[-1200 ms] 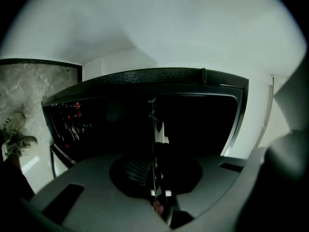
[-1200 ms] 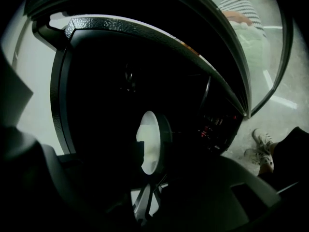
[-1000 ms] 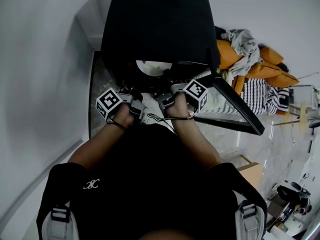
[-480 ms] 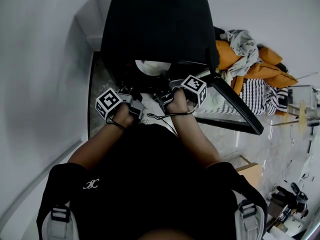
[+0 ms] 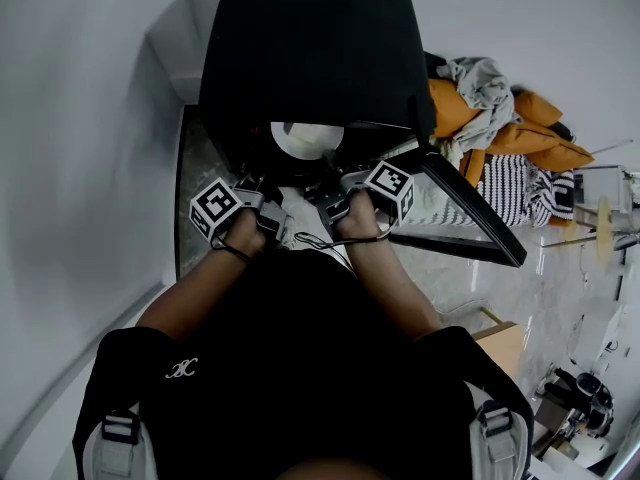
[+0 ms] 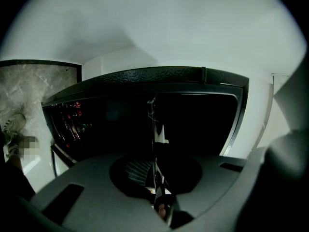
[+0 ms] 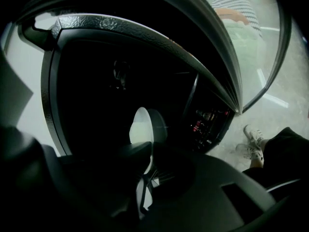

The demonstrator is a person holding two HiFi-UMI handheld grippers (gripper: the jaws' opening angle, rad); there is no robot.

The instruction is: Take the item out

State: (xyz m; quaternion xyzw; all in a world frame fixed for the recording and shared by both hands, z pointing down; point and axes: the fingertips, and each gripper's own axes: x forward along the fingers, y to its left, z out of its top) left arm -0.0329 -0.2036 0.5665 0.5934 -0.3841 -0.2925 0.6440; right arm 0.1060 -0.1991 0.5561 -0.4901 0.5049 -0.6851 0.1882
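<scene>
Basically no change over the last second. The left tongs (image 6: 154, 129) are parked in front of the opening, closed on nothing. The right tongs (image 7: 145, 151) only wobbled a touch and look clamped on the near rim of the white round plate (image 5: 305, 140). So the pull-out hasn't started. The plate lies flat just inside the black boxy microwave oven (image 5: 310, 48), whose glass door (image 5: 470, 208) is swung open.

We are reading no words anywhere, only seeing a small white interlocking emblem (image 5: 183, 369) on the near black shirt (image 5: 300, 368).
</scene>
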